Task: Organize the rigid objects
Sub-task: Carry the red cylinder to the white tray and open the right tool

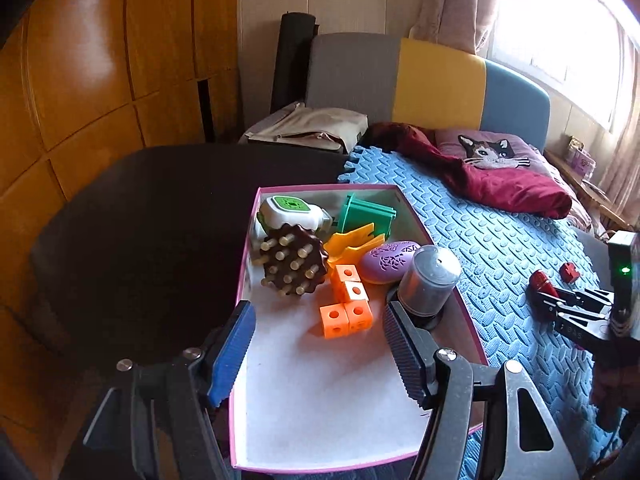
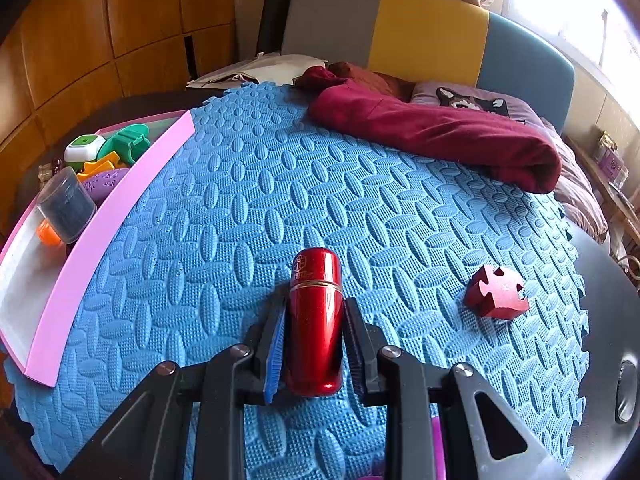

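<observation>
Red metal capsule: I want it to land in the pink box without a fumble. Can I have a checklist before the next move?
1. Right gripper shut on the red metal capsule: ok.
2. Capsule centred between the jaws: ok.
3. Left gripper open and holding nothing: ok.
4. Bare floor free in the pink box: ok.
5. Grey cylinder stable by the box wall: cannot tell.
6. Red puzzle piece boxed: not ok.
</observation>
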The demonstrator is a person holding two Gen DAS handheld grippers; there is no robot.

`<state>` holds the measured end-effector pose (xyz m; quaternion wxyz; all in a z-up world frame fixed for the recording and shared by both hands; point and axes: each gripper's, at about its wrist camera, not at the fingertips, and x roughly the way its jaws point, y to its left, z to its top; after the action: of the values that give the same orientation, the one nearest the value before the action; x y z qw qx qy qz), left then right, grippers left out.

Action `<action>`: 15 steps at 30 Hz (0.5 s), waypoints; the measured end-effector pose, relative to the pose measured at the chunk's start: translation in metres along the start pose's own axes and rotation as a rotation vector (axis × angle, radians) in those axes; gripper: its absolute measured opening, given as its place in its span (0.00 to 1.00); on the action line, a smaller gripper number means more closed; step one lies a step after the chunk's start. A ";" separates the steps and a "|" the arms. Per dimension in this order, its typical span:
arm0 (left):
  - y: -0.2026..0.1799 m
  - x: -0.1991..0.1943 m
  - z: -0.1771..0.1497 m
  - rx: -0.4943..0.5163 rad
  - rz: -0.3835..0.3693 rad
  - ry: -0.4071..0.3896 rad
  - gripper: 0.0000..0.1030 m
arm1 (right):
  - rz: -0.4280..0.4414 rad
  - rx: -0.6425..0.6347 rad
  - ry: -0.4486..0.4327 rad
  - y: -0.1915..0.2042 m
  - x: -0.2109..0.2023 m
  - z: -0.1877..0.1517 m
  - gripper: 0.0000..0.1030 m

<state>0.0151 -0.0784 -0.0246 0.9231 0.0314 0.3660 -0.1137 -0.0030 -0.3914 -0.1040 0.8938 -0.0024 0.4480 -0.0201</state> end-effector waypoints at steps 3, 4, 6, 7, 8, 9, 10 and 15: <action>0.001 -0.002 -0.002 0.000 -0.002 -0.002 0.66 | -0.010 -0.012 -0.011 0.002 -0.001 -0.001 0.25; 0.001 -0.003 -0.003 0.000 -0.005 -0.001 0.66 | -0.014 -0.014 -0.015 0.003 -0.001 -0.002 0.25; 0.003 -0.003 -0.005 -0.001 -0.007 0.002 0.66 | -0.018 -0.016 -0.019 0.003 -0.001 -0.002 0.25; 0.004 -0.003 -0.005 -0.005 -0.007 0.004 0.66 | -0.018 -0.014 -0.021 0.003 -0.001 -0.002 0.25; 0.005 -0.003 -0.006 -0.010 -0.009 0.006 0.66 | -0.019 -0.014 -0.021 0.003 -0.001 -0.002 0.25; 0.006 -0.003 -0.006 -0.015 -0.011 0.007 0.66 | -0.018 -0.012 -0.021 0.003 -0.001 -0.002 0.25; 0.007 -0.002 -0.006 -0.018 -0.011 0.007 0.66 | -0.016 -0.007 -0.021 0.002 -0.001 -0.002 0.25; 0.013 -0.002 -0.007 -0.031 -0.008 0.006 0.66 | -0.033 -0.006 -0.022 0.004 -0.001 -0.003 0.25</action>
<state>0.0124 -0.0645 -0.0285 0.9220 0.0161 0.3704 -0.1115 -0.0058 -0.3871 -0.1048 0.8982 -0.0128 0.4380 -0.0333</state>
